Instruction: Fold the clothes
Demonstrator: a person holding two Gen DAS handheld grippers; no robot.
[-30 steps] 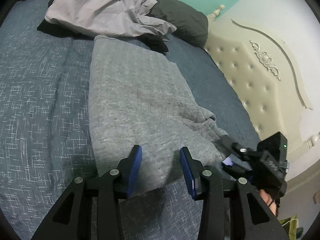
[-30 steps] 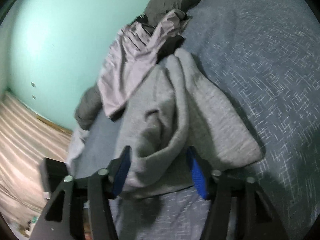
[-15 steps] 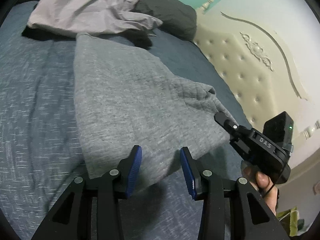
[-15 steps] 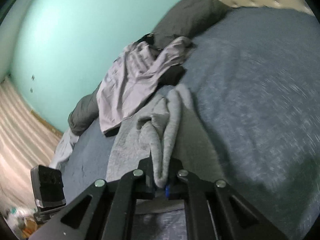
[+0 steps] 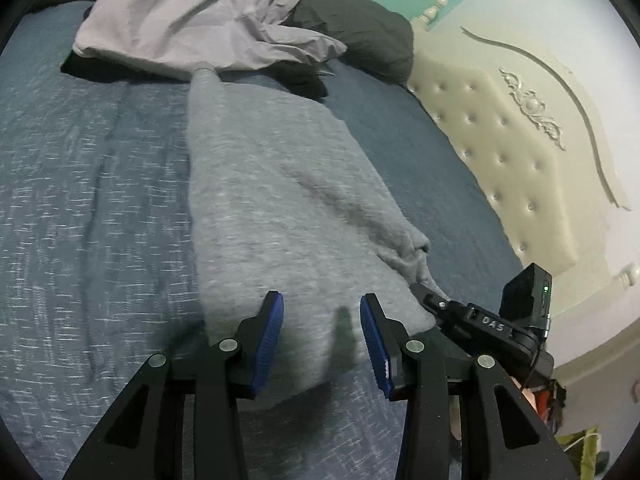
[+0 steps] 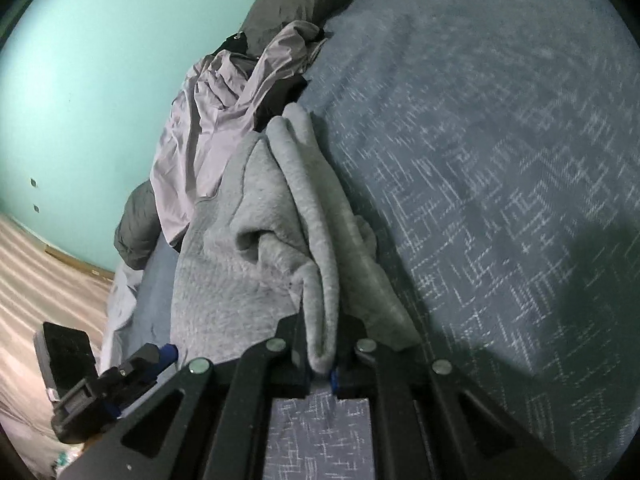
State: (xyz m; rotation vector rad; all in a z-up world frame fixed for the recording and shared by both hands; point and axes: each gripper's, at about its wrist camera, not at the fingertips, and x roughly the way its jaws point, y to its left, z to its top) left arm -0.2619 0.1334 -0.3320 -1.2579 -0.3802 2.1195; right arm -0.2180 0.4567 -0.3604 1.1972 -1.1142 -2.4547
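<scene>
Lower now than half a second ago, our right gripper point(image 6: 322, 364) stays clamped on the bunched near edge of the grey sweatshirt point(image 5: 280, 200), spread lengthwise on the blue bedspread point(image 5: 88, 200); our left gripper point(image 5: 322, 340) hovers above its near hem, fingers spread.

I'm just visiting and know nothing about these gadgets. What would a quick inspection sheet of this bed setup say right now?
Surface: dark blue flecked bedspread, wrinkled, covering the bed.
Job's things: grey fleece garment lying lengthwise, one edge bunched and lifted.
Clutter: crumpled pale lilac garment heaped on a dark grey pillow; a black item beneath, unclear.
Grippers: left gripper open, poised over the grey garment's near edge; right gripper shut on a fold of it.
Cables: thin black lead by the right gripper's handle in the left view.
Surroundings: cream tufted headboard, teal wall, striped floor.
</scene>
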